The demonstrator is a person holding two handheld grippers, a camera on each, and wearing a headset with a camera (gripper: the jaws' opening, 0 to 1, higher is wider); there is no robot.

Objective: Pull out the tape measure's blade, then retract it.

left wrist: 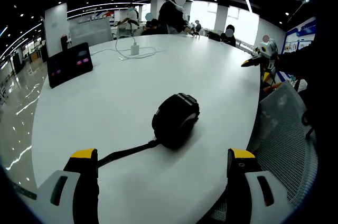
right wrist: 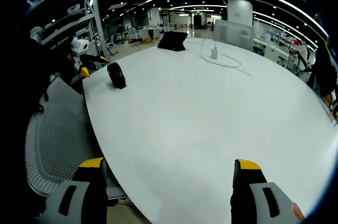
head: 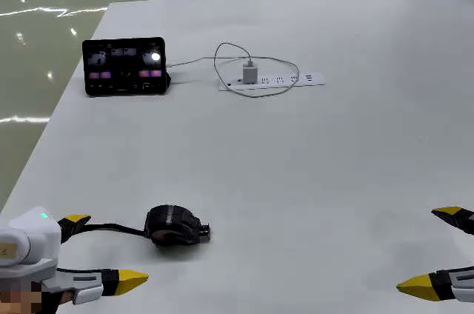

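While the tape measure (head: 176, 226) is resting on the table (head: 311, 166) in the lower left of the head view, we are holding the left gripper (head: 107, 249) just to the left of it, jaws spread wide and closing on nothing. Its black strap (head: 111, 229) is trailing leftward toward the upper jaw. We are judging that the gripper is being lined up this way because the case is sitting straight ahead of it, near the middle of the left gripper view, where the jaws could close around the body. No blade is showing out of the case, so the pull is looking not yet begun.

The right gripper (head: 426, 249) is hanging at the lower right edge of the head view, well apart from the case, its jaws also gaping wide and empty. In the right gripper view the case is appearing small in the upper left, across bare white table. We are reading this as a waiting pose: one gripper is likely steadying the body first, while the other is waiting free for the blade tip.

Toward the upper left of the head view a lit tablet (head: 124, 67) and a power strip (head: 274, 80) with a charger (head: 250, 73) are sitting well clear of the work
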